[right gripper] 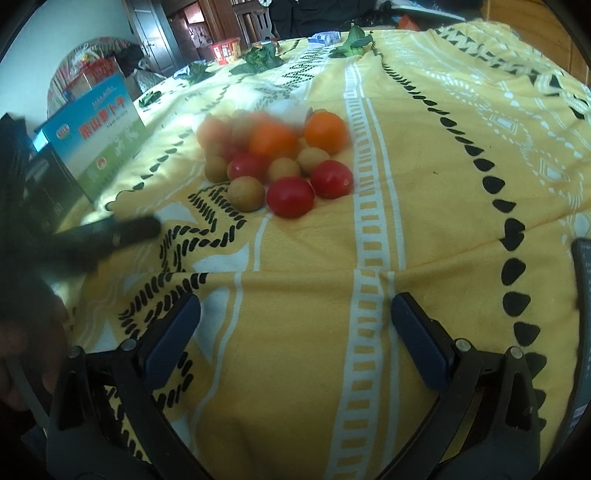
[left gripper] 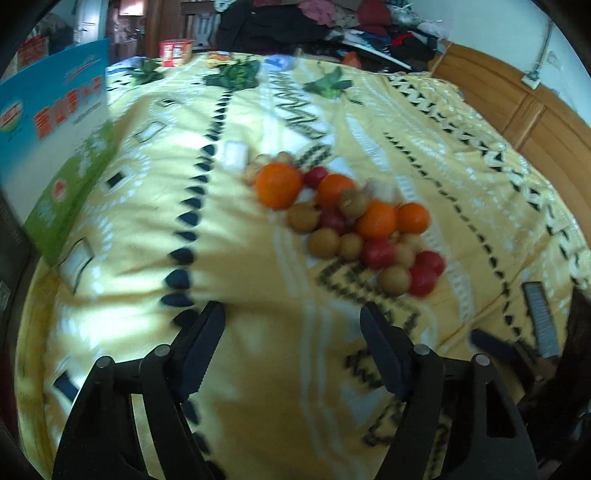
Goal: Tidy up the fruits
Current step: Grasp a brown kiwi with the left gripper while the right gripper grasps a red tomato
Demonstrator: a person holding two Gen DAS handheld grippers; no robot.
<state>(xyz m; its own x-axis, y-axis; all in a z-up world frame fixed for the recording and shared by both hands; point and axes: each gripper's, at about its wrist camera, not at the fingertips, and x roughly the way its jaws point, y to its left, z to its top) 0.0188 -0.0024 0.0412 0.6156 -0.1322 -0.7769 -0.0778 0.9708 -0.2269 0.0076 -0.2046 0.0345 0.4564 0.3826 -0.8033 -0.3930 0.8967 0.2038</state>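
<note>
Fruit point(left gripper: 347, 221) lies heaped in one loose pile on a yellow patterned bedspread point(left gripper: 258, 280), roughly mid-bed: oranges point(left gripper: 278, 185), red tomatoes point(right gripper: 290, 196) and small tan-brown round fruits point(right gripper: 246, 193) touching one another, with something white point(right gripper: 291, 109) at the pile's far side. Nearer the cameras, the cloth in front of the pile is bare, and a broad bare stretch runs along the pile's right in the right wrist view.

Both claws hang short of the pile, touching no fruit. The left gripper point(left gripper: 291, 325) has its fingers spread wide with nothing between them; the right gripper point(right gripper: 295, 314) is likewise spread and holds nothing.

To the left stands a blue and green box point(right gripper: 99, 136) with red Chinese characters too blurred to read. At the far edge lie green leafy vegetables point(left gripper: 236, 75) and a red container point(left gripper: 176, 51), its print unreadable. A wooden bed frame point(left gripper: 517, 107) borders the right side; clothes point(left gripper: 351, 18) are heaped beyond.
</note>
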